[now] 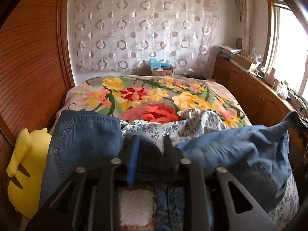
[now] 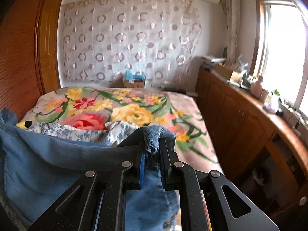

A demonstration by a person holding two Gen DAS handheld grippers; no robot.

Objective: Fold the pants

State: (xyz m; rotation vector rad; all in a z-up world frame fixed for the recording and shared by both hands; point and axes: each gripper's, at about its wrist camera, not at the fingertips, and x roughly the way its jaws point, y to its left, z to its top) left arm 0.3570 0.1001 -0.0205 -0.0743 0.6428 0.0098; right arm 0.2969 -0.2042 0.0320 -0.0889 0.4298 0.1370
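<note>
My left gripper (image 1: 149, 146) has its fingers a little apart, with the waist of the denim jeans (image 1: 82, 134) lying between them; the leather brand patch (image 1: 136, 204) sits just under the linkage, close to the camera. I can't tell whether the pads still press the cloth, so I treat that grip as loose. My right gripper (image 2: 152, 150) looks clamped on a bunched corner of the jeans (image 2: 48, 165), a knot of denim poking up between the blue-padded fingers.

The jeans hang slack between the two tools, draped over a blue-and-white floral cloth (image 1: 154, 129) directly ahead. Beyond that lies the floral blanket (image 2: 134, 115) on the bed, and a yellow plush toy (image 1: 27, 171) sits off to the left of my left gripper.

I judge this as the laying-down part of a fold: the carried edge is arriving and being let go. Next I'd want both tools to free the cloth cleanly, back off without dragging it, then re-grip for the next fold.
</note>
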